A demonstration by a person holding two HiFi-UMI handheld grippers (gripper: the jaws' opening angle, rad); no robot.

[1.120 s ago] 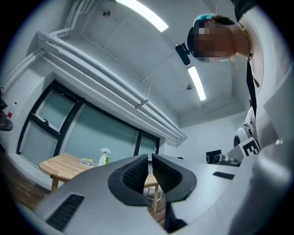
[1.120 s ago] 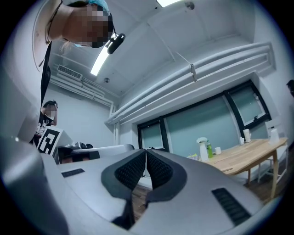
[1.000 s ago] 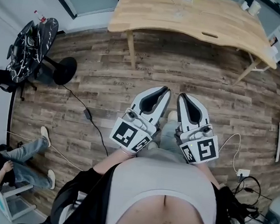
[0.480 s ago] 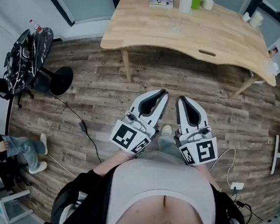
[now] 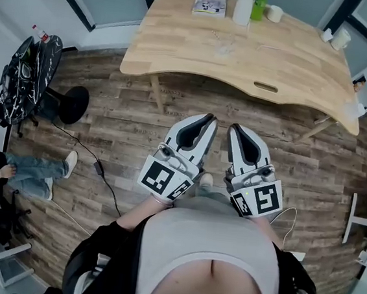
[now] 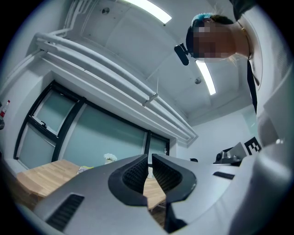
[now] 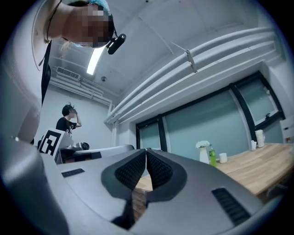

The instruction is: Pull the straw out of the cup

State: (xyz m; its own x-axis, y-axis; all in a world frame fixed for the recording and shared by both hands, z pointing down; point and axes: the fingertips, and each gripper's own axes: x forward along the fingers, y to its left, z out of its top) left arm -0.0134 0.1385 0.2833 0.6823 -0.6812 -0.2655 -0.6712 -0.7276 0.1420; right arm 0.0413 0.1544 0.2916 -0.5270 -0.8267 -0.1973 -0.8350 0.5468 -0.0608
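Writing: little of it legible. Each gripper carries a cube with bold black-and-white square markers, the left cube [image 5: 162,179] and the right cube [image 5: 261,200], low-centre in the head view; these are patterns, not words. A book [image 5: 210,2] lies at the top edge of the wooden table [image 5: 193,53], its cover print too small to read. The green bottle [image 5: 258,6] beside a white vase [image 5: 243,9] shows no label I can make out. Left gripper [image 5: 209,118]: jaws drawn together with only a hairline slit between the ribbed pads, nothing in it. Right gripper [image 5: 234,127]: pads meeting at the tips, likewise holding nothing. Both sit side by side mid-frame, held close to the person's body over the plank floor [image 5: 121,117], tips pointing toward the table in the upper frame. A white cup [image 5: 274,13] stands on the table's far edge, top of frame, just right of the bottle and well apart from both claws, above and slightly right of them. More white cups [image 5: 338,37] stand at the upper right corner. The straw is too small to pick out, so I cannot tell which cup carries it. A seated person [image 5: 11,171] is at the lower left.
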